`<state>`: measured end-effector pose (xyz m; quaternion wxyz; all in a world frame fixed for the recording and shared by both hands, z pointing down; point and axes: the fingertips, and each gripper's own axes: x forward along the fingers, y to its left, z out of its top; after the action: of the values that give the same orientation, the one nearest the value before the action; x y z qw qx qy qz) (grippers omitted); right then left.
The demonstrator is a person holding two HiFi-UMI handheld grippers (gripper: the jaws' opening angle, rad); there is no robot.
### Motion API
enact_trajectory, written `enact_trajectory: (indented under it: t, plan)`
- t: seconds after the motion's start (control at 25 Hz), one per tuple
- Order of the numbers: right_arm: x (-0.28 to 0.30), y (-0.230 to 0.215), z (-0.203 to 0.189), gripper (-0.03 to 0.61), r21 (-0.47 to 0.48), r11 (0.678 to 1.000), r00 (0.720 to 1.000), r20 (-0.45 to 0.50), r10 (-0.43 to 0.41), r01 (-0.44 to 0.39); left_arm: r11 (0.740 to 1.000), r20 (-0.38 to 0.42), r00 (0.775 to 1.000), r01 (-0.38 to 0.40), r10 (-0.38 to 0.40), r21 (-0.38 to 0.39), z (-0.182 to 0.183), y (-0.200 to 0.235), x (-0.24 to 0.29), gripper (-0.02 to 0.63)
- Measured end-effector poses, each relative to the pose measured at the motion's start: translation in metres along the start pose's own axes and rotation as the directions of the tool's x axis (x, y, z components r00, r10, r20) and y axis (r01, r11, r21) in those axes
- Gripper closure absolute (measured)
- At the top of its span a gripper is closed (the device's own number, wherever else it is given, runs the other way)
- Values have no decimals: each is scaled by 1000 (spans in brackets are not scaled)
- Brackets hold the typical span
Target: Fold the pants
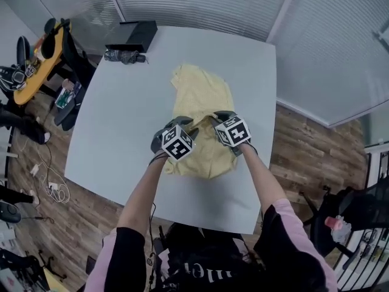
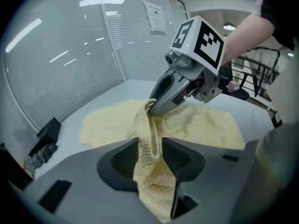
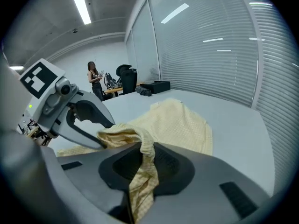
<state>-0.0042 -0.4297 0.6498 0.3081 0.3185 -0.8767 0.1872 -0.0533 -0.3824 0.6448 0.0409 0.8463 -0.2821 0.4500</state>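
Observation:
Pale yellow pants (image 1: 200, 96) lie on the white table (image 1: 115, 120), with their near part bunched and raised between both grippers. My left gripper (image 1: 181, 124) and right gripper (image 1: 220, 117) stand close together over the pants' near half. In the left gripper view a loose strip of the pants (image 2: 201, 125) hangs through the left gripper (image 2: 150, 148), whose pads stand apart and do not pinch it; the right gripper (image 2: 154, 107) grips the same fold just beyond. In the right gripper view the right gripper (image 3: 145, 155) is shut on a bunched fold of the pants (image 3: 177, 122).
A black box (image 1: 138, 35) and a dark bundle (image 1: 124, 56) sit at the table's far left corner. Chairs and a yellow tabletop (image 1: 36, 59) stand left of the table on the wood floor. A person (image 3: 93, 80) stands far off in the room.

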Motion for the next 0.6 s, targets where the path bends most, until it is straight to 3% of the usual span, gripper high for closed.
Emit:
enact_trajectory:
  t: [0.08,0.12,0.24,0.4,0.48,0.6]
  plan:
    - [9,-2,-4,499,0,1000,1000,-18,-8,8,998,5,1000,16,-16,-66,-7,-4,5,361]
    - [13,-3,-6,499,-4,1000,1000,-28,-11,11,996,7,1000,9,-8,-85,-11,-3,5,348]
    - [23,-5,-9,499,5,1000,999,-38,-26,26,991,19,999,-26,29,-128,-18,2,0,342]
    - [26,-14,-11,499,87,994,998,-8,-62,63,978,54,997,-38,50,-203,-19,3,-13,342]
    - [26,-15,-8,499,100,992,997,7,-74,73,979,59,997,-31,44,-203,-21,2,-21,342]
    - [17,-13,-3,447,153,986,996,44,-76,68,983,76,997,0,14,-184,-22,-8,-34,342]
